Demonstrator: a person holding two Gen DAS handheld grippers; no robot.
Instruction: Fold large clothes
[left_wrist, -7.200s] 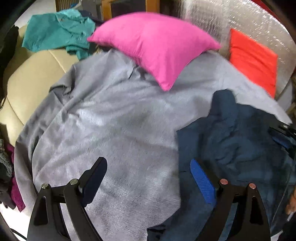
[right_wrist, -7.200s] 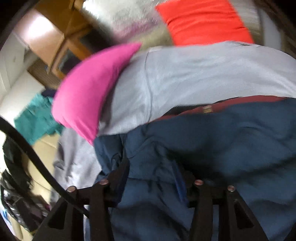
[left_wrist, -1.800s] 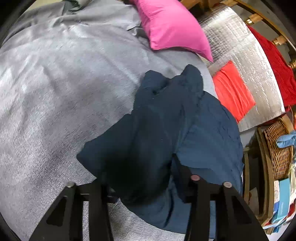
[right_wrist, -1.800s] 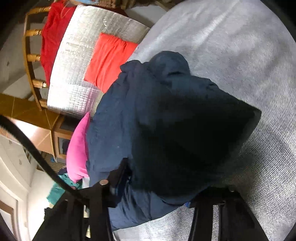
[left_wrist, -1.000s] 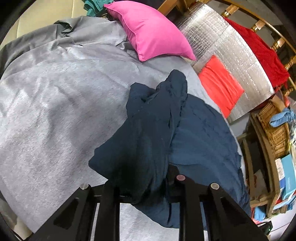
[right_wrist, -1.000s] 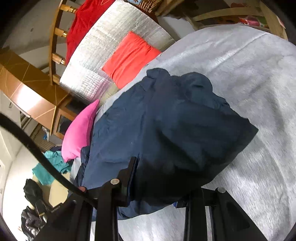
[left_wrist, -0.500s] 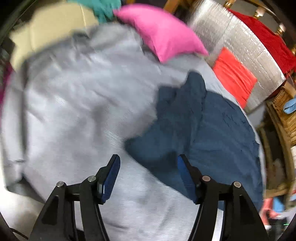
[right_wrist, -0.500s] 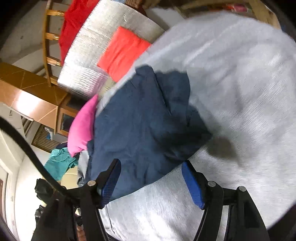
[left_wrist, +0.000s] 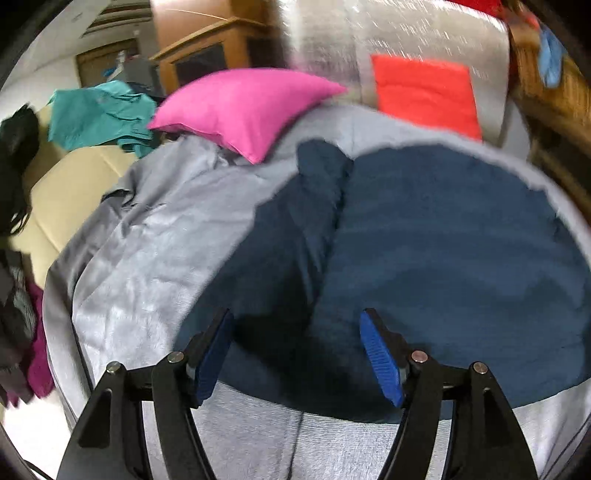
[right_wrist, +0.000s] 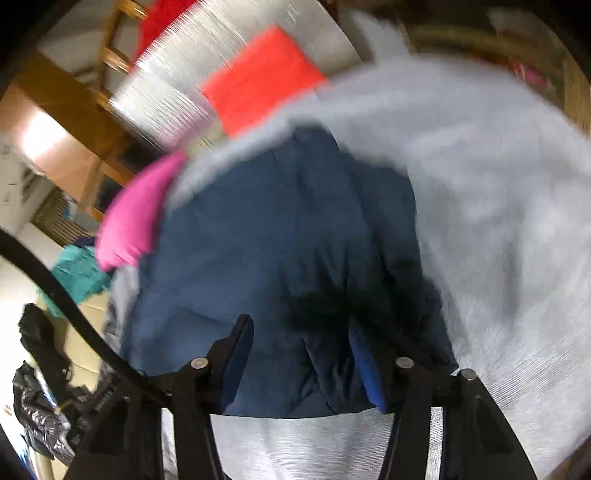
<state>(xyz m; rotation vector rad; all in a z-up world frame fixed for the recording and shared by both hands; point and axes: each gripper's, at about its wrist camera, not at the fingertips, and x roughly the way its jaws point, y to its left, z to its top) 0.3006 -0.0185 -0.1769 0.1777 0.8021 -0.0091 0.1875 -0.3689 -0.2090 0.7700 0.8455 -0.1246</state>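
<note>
The navy garment (left_wrist: 424, 240) lies spread on the grey sheet (left_wrist: 147, 258), folded over itself along its left side. The left gripper (left_wrist: 299, 354) hangs over its near edge, jaws wide and opening, pads clear of the cloth; the right gripper (right_wrist: 303, 365) is closing around a navy fold between its jaws, though blur hides any contact. Behind lie a pink pillow (left_wrist: 240, 107), an orange cushion (left_wrist: 424, 96) against a silver mat (left_wrist: 332, 44) and a teal cloth (left_wrist: 99, 114).

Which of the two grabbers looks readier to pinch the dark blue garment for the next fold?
Probably the right gripper: its jaws are closing with a ridge of the navy garment between them. The left gripper is opening over flat cloth, nothing bunched between its pads.
</note>
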